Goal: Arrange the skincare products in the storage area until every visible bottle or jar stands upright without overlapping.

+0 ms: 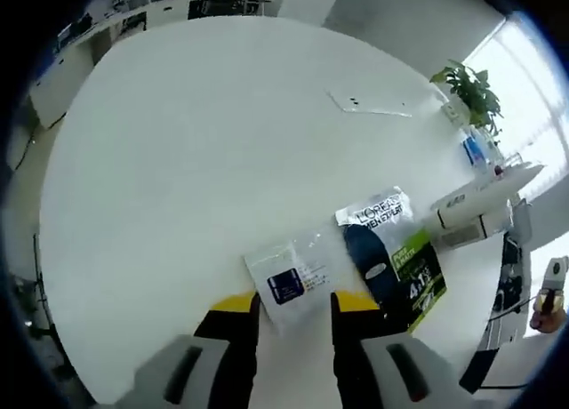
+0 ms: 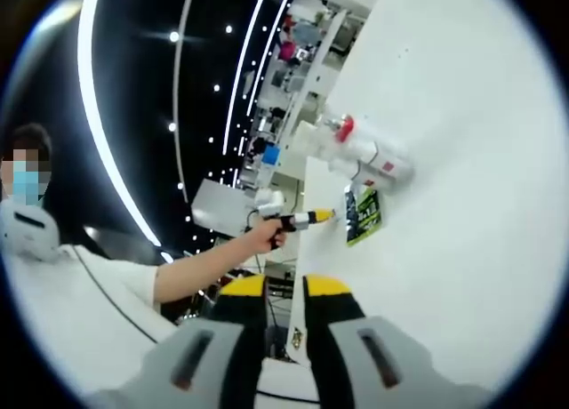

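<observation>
White desk (image 1: 196, 160), round. Left gripper (image 1: 294, 313) open, jaws either side of clear sachet (image 1: 289, 283) lying flat near desk's near edge. Green-black L'Oreal packet (image 1: 391, 258) flat just beside it. Right gripper (image 2: 276, 292) open, empty, off desk edge. Risk: thin flat sachet slips from jaws, or nudges neighbouring packet into overlap.

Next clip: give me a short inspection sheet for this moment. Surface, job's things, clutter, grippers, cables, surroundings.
Surface: round white table.
Job's things: small clear packet and a larger L'Oreal packet lie flat, side by side; white boxes at the far edge.
Clutter: clear flat sheet; potted plant.
Grippers: left gripper open, near the small packet; right gripper held off the table, slightly open, empty.
Cables: nothing seen.
Surroundings: office desks, bright window.
</observation>
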The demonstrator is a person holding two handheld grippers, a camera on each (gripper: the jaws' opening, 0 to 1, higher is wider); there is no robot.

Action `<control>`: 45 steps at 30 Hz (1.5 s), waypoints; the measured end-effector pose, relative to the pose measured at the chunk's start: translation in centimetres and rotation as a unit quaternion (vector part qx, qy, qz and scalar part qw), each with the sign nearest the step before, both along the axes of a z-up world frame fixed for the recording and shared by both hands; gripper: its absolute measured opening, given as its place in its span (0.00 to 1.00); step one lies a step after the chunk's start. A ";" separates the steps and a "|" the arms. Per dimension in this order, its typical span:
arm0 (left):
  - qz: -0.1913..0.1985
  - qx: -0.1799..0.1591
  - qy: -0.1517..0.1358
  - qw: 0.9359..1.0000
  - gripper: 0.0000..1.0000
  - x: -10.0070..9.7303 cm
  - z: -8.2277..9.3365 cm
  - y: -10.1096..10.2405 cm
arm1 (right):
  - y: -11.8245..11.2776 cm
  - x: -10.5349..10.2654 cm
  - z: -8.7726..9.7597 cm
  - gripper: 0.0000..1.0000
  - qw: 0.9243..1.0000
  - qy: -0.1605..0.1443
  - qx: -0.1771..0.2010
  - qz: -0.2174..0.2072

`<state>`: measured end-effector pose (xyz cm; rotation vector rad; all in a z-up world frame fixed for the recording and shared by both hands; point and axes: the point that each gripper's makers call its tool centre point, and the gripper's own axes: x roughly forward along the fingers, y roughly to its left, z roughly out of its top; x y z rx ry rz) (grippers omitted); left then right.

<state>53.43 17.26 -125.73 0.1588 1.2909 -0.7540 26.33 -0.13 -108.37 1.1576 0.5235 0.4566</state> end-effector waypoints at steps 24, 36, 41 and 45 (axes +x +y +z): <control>-0.108 0.026 -0.063 0.992 0.57 -1.5 0.6 0.8 | 0.8 -0.9 1.4 0.14 1.000 -0.017 -0.013 0.020; -0.209 0.079 -0.083 0.971 0.60 -2.5 -0.1 -0.1 | -0.7 -2.7 0.8 0.14 1.000 -0.004 -0.003 -0.024; -0.196 0.088 -0.073 0.974 0.63 -2.4 -0.1 0.6 | -0.2 -2.2 1.0 0.14 1.000 -0.010 -0.009 -0.016; -0.147 0.073 -0.065 0.984 0.63 -2.0 0.6 1.2 | -0.2 -2.0 1.1 0.14 1.000 -0.015 -0.005 -0.018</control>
